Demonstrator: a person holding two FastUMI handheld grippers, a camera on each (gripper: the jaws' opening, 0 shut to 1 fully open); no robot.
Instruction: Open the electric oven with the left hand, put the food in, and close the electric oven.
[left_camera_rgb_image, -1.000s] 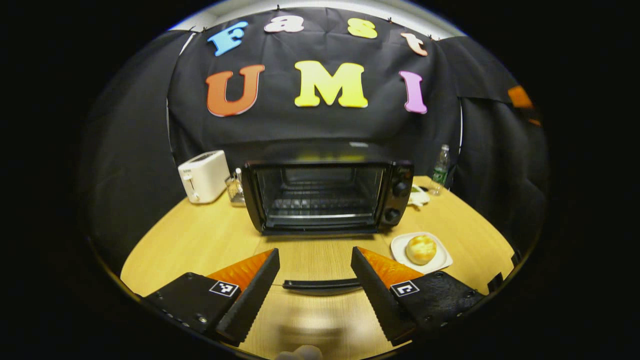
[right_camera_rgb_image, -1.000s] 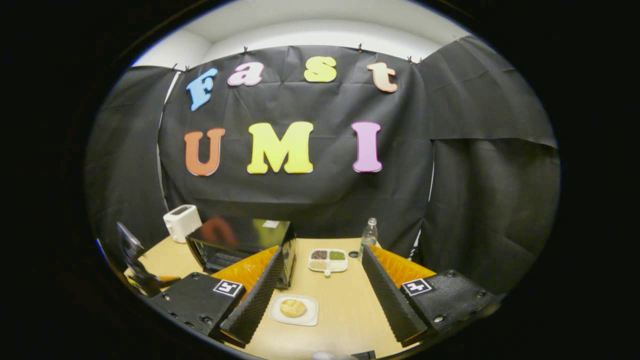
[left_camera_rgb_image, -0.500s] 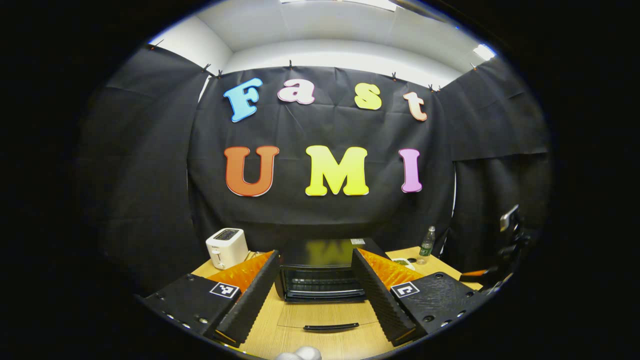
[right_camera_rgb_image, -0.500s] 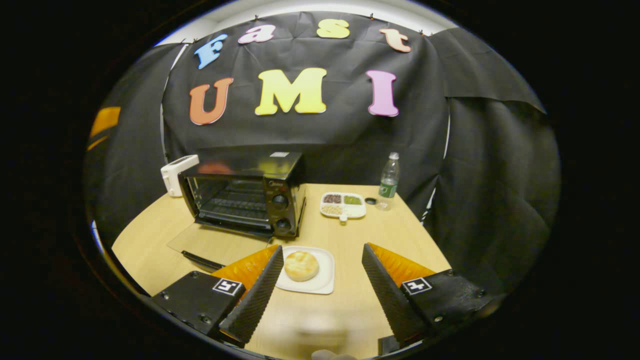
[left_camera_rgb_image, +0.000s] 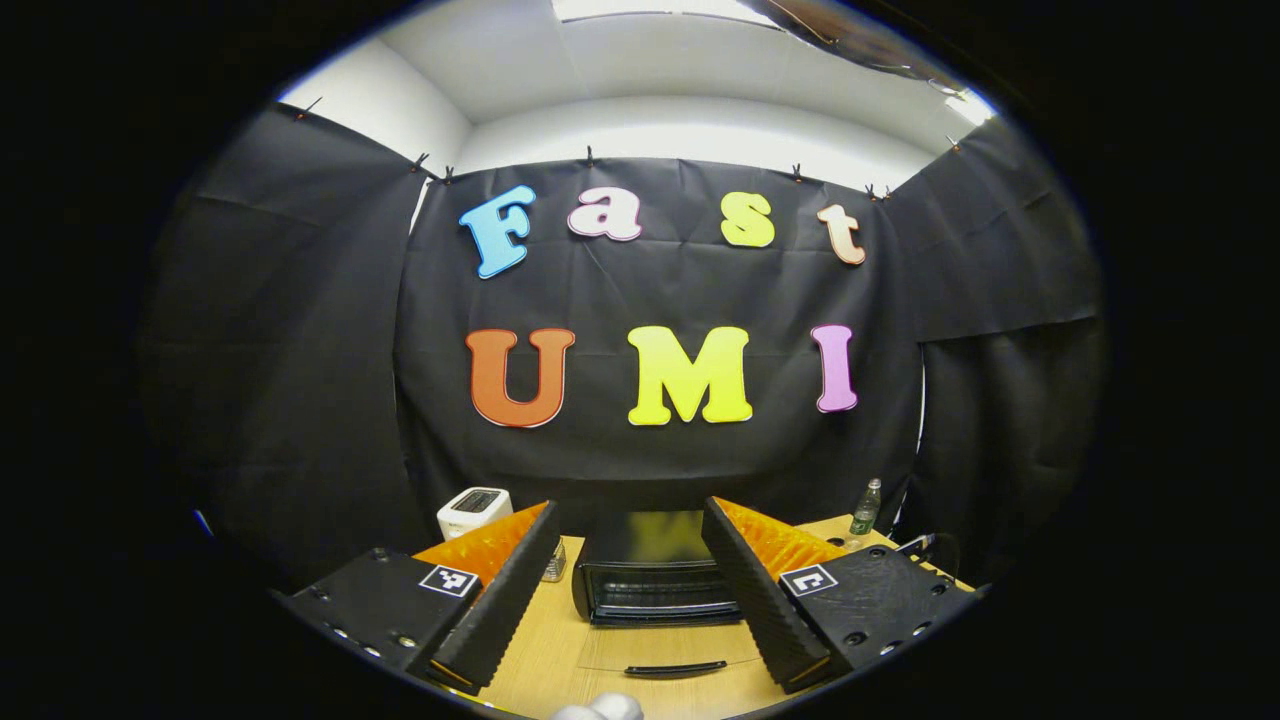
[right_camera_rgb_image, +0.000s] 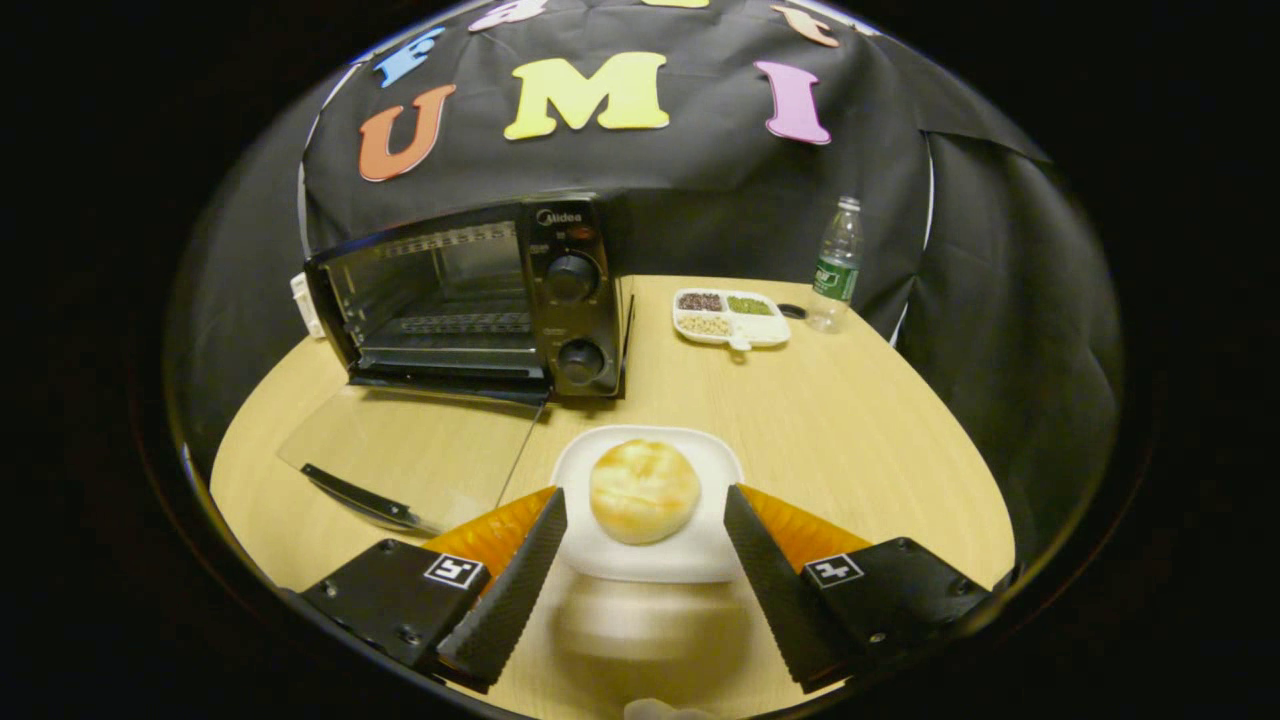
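Oven (right_camera_rgb_image: 470, 300) door (right_camera_rgb_image: 410, 455) lies open while your right gripper (right_camera_rgb_image: 645, 545), spread wide, flanks the bun (right_camera_rgb_image: 644, 490); your left gripper (left_camera_rgb_image: 630, 590) gapes empty.

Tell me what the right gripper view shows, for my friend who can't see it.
A round golden bun sits on a white square plate on the wooden table, framed between the fingers of the open right claw. Behind it to the left stands a black electric oven with its glass door folded down flat.
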